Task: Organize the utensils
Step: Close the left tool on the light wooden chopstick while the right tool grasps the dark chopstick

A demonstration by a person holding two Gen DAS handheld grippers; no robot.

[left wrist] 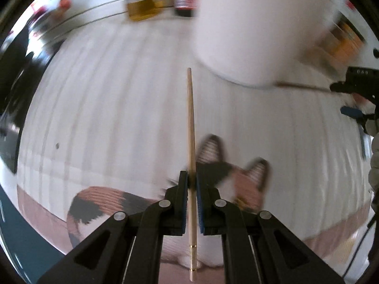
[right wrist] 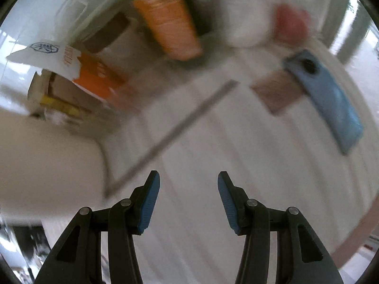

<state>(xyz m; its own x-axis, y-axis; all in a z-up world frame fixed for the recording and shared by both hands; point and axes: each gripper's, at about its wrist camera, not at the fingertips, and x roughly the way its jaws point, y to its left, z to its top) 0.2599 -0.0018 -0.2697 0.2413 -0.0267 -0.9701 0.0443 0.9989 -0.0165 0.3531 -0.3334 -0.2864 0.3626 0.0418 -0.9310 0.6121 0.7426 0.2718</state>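
1. Step in hand, as a judgement: one chopstick has been picked up and is being carried, with a second one awaiting pickup. Both views are smeared by motion blur.

2. Left wrist view: the left gripper [left wrist: 192, 179] sits at the bottom centre, its jaws pinched nearly together on a pale wooden chopstick [left wrist: 191, 127]. The stick runs almost straight up the frame from between the blue pads, its narrow tip reaching the middle of the picture. Its thicker end pokes out below the pads and carries two thin gold-coloured bands.

3. Under it lies a white ribbed placemat [left wrist: 106, 118] with a cat pattern [left wrist: 239, 179] at the lower centre. A large white container [left wrist: 255, 30] fills the upper right of this view; it may be the utensil holder, though blur makes this uncertain.

4. Right wrist view: the right gripper [right wrist: 188, 189] sits at the bottom centre, jaws about half spread with nothing between the blue pads.

5. Just above and left of it, a second chopstick [right wrist: 180, 127] lies flat on the mat, a blurred grey diagonal running from lower left to upper right.

6. Next move, as a judgement: the right gripper needs to shift left, line its pads up across that stick, descend and squeeze. The left needs to bring its stick tip-first over the white container's mouth.

7. Also visible: an orange packet [right wrist: 165, 19] at the top centre and a blue object [right wrist: 329, 99] at the right.
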